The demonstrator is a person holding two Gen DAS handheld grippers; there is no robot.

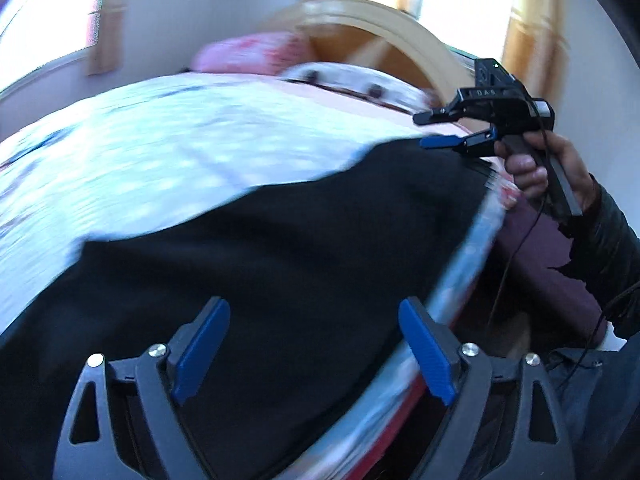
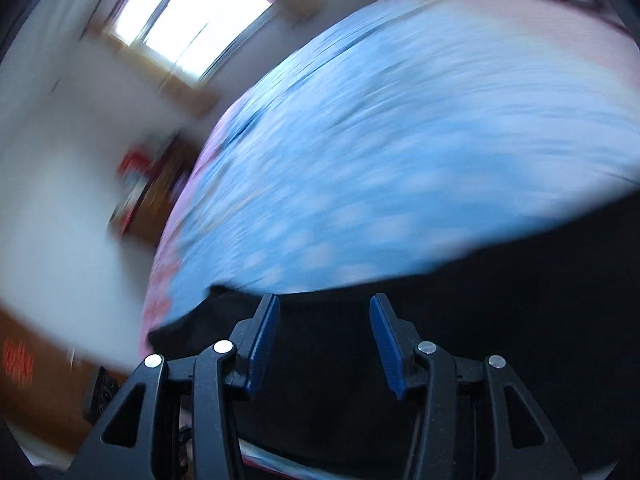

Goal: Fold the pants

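The black pants (image 1: 260,264) lie spread on a bed with a light blue patterned cover (image 1: 160,152). My left gripper (image 1: 314,312) is open above the pants near the bed's edge and holds nothing. My right gripper (image 1: 426,130) shows in the left wrist view, open, just above the far corner of the pants. In the right wrist view the right gripper (image 2: 324,308) is open over the pants (image 2: 440,340), near their edge against the blue cover (image 2: 380,140). Both views are blurred.
Pink and white pillows (image 1: 280,56) and a wooden headboard (image 1: 384,28) stand at the bed's far end. The bed's edge (image 1: 460,272) runs to the right of the pants. Windows (image 2: 192,16) and a shelf (image 2: 148,184) are beyond the bed.
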